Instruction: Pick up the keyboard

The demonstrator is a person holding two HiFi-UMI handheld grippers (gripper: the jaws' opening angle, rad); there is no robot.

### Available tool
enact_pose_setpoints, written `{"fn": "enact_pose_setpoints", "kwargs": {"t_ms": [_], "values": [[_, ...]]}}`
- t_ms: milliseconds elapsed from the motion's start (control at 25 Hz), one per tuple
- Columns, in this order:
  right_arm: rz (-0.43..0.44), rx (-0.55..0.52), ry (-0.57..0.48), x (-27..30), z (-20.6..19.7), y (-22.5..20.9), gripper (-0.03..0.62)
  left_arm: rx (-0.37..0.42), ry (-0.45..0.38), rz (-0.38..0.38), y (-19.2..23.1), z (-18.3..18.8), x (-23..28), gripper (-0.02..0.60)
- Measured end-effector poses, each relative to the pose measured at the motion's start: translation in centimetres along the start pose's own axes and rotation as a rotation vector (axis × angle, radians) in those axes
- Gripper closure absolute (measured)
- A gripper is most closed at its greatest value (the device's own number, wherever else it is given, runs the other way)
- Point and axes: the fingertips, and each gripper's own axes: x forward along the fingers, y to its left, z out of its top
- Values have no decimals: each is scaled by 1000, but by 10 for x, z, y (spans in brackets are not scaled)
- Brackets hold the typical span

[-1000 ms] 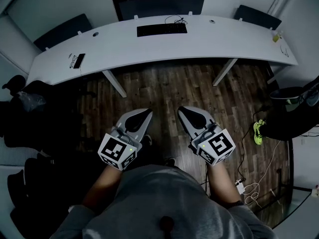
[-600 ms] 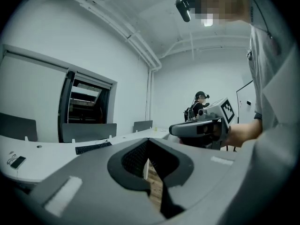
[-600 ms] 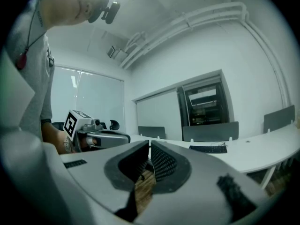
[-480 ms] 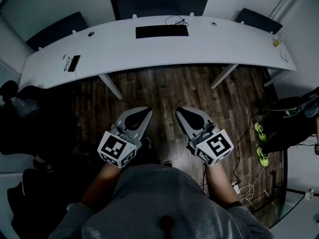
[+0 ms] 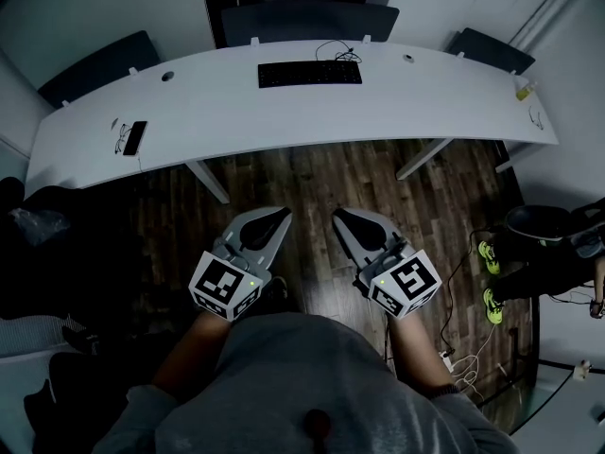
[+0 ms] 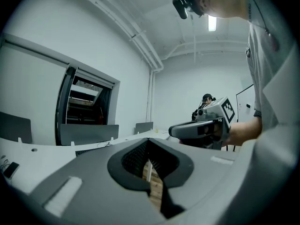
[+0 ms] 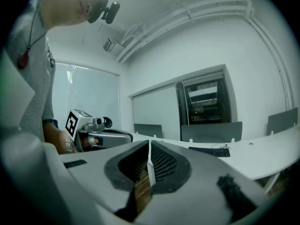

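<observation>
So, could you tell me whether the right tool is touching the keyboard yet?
Apart. The head view shows the right tool held over the floor, well short of the desk where the keyboard lies.

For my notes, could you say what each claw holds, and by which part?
Nothing. Left claw and right claw are shut, empty; the keyboard lies on the desk.

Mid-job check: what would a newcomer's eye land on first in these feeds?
First, the long curved white desk sweeping across the top of the head view, with the black keyboard lying near the middle of its far edge. Next, the left tool and right tool, side by side in the foreground above the dark wooden floor, both shut, empty and well short of the desk.
</observation>
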Motion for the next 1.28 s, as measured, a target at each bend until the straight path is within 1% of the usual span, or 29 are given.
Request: {"fn": "enact_pose_setpoints", "kwargs": {"t_ms": [200, 400, 520, 600, 760, 1000, 1280], "values": [[-30, 0, 7, 31, 3, -7, 571, 0, 0, -23, 34, 0, 3, 577], [-66, 22, 21, 50, -2, -15, 571, -1, 14, -51, 58, -4, 6, 577], [-80, 30, 32, 56, -7, -21, 571, -41, 13, -55, 70, -5, 10, 577], [-84, 37, 34, 59, -9, -27, 571, -54, 9, -54, 76, -4, 13, 577], [-87, 40, 40, 66, -7, -43, 571, -33, 23, -57, 85, -5, 26, 577], [-66, 44, 32, 80, -9, -77, 571, -19, 35, -27, 103, -7, 53, 577], [-25, 40, 17, 94, 2, -138, 571, 22, 48, 21, 123, 5, 104, 577]]}}
